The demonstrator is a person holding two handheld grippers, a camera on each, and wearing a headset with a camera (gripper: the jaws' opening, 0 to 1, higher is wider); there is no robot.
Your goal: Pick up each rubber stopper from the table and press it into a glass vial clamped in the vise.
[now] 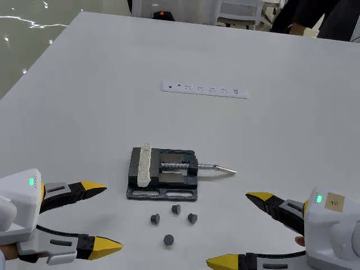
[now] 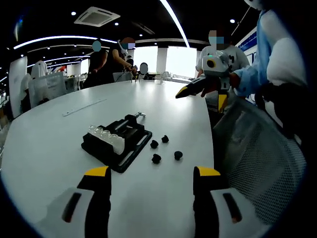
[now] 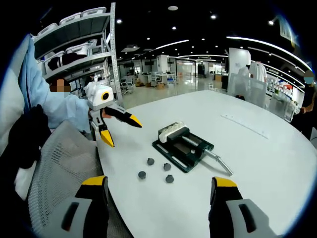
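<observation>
While the left gripper point(image 1: 112, 216) and right gripper point(image 1: 228, 228) hover, fingers spread and empty, we risk a sloppy pinch flicking a small stopper point(image 1: 168, 240) across the bench point(image 1: 84, 84).

Large open-plan hall. Wide white table point(image 1: 101, 73), rounded edge, matte surface. White power strip point(image 1: 204, 89) flat on far half of table. Floor point(image 1: 19, 45) beyond table's left edge pale, glossy, reflecting light. Ceiling dark: long curved light strips point(image 2: 171, 17), recessed spots point(image 3: 213, 16), square air-conditioning cassette point(image 2: 96, 16). Bright windows point(image 2: 173, 60) at far end. Tall metal shelving rack point(image 3: 74, 58), white bins on top shelf. Grey mesh chair point(image 2: 252, 148) just beside table edge. Several people point(image 2: 106, 62) standing at table's far side.
</observation>
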